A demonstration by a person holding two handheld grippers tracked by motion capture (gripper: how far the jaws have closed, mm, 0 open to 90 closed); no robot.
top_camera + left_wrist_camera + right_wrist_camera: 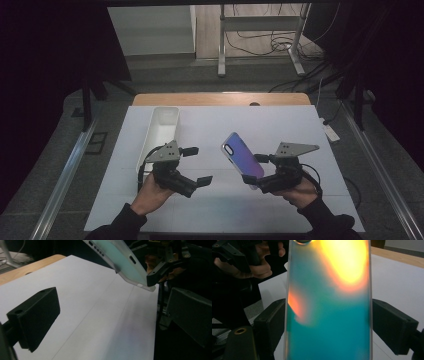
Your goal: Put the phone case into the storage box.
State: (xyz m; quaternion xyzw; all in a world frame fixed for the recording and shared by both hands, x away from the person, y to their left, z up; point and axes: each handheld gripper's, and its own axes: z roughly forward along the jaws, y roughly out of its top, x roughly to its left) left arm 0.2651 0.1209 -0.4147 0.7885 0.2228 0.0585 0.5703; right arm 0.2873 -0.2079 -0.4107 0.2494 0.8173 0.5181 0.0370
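The right gripper (256, 169) grips a phone (243, 154) by its two long edges, one jaw on each side, near the phone's lower end. In the high view the phone is lifted off the counter (280, 125) and tilted, its camera end pointing up and away from the person, its iridescent blue-violet back facing up. In the right gripper view the phone (329, 315) stands between the two black jaws, which press against its clear-rimmed sides; its back shows teal with yellow and orange reflections, and a lens sits at the top edge.

The left gripper (196, 165) holds nothing. Its jaws stand wide apart above the white counter surface. In the left gripper view the two jaws frame bare counter (100, 315), and the phone (120, 260) appears beyond them at upper right, held by the right gripper (160, 271), with buttons and ports visible along its edge.

A long white tray (152, 145) lies on the counter's left part, just beside the left gripper on its far side. The left hand (150, 195) and right hand (300, 192) hold the grippers from below.
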